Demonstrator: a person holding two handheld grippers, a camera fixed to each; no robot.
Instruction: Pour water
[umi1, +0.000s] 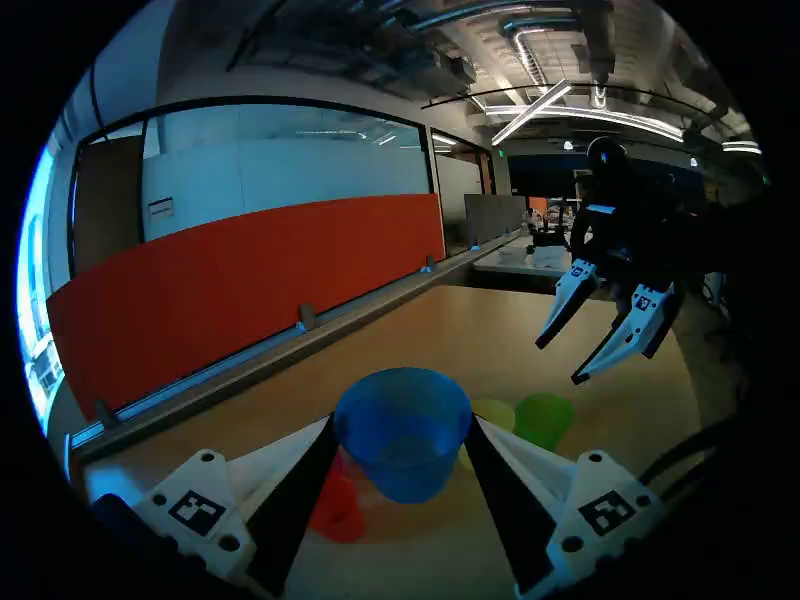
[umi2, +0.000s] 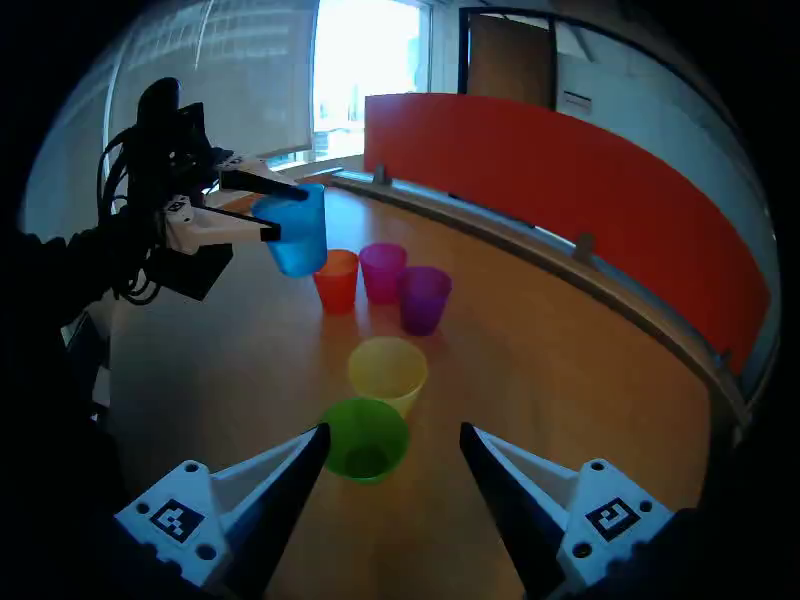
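My left gripper is shut on a blue cup with a little water in its bottom, held in the air. In the right gripper view this blue cup hangs just above and left of an orange cup, with the left gripper clamped on its sides. A green cup and a yellow cup stand in front of my right gripper, which is open. In the left gripper view the right gripper hovers open above the green cup.
A magenta cup and a purple cup stand beside the orange one on the wooden table. A red partition with a rail runs along the table's far edge. A dark sleeve holds the left gripper.
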